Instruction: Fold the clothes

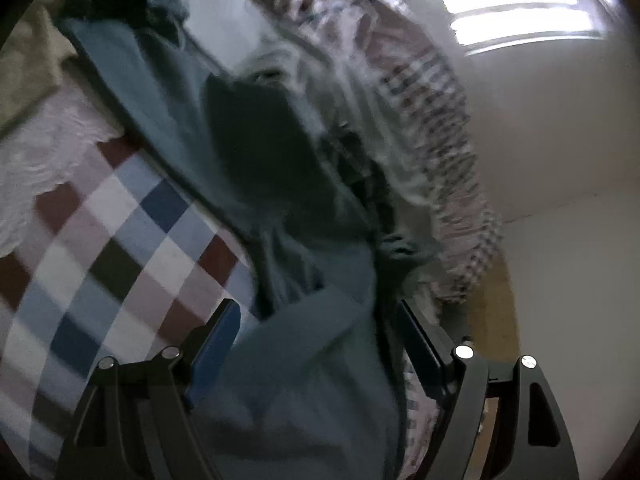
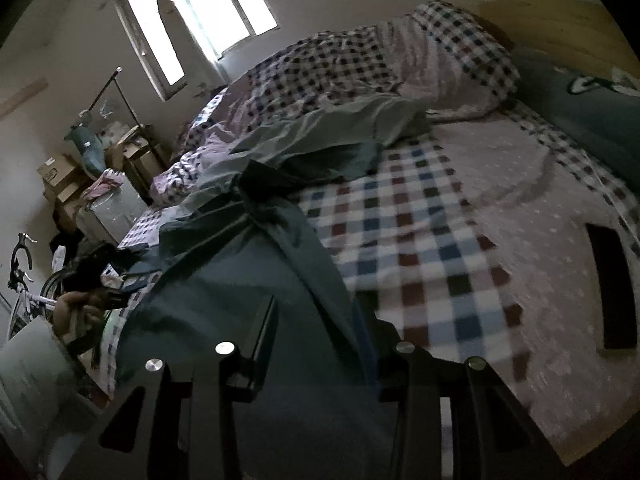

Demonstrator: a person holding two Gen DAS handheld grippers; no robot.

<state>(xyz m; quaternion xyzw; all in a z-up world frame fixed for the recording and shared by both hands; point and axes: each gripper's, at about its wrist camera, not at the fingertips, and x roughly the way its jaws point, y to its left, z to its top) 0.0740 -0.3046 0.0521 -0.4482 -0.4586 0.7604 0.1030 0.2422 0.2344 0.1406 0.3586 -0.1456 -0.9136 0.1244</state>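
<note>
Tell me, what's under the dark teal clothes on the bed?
The checkered sheet shows beside the dark teal clothes and seems to continue underneath. Whatever else lies beneath is covered, so it cannot be seen.

No text can be read; the cardboard box (image 2: pixel 54 174) label is too blurred.

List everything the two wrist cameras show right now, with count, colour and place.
Garment: one, dark teal, spread on the bed between both grippers.
Bedsheet: one, checked blue, brown and white.
Duvet: one, checked, bunched at the far side.
Window: one, bright, far wall.
Cardboard boxes: several, brown, by the wall.
Bicycle: one, white frame, left edge.
Left gripper: black, jaws wide, cloth between.
Right gripper: black, over cloth.
</note>
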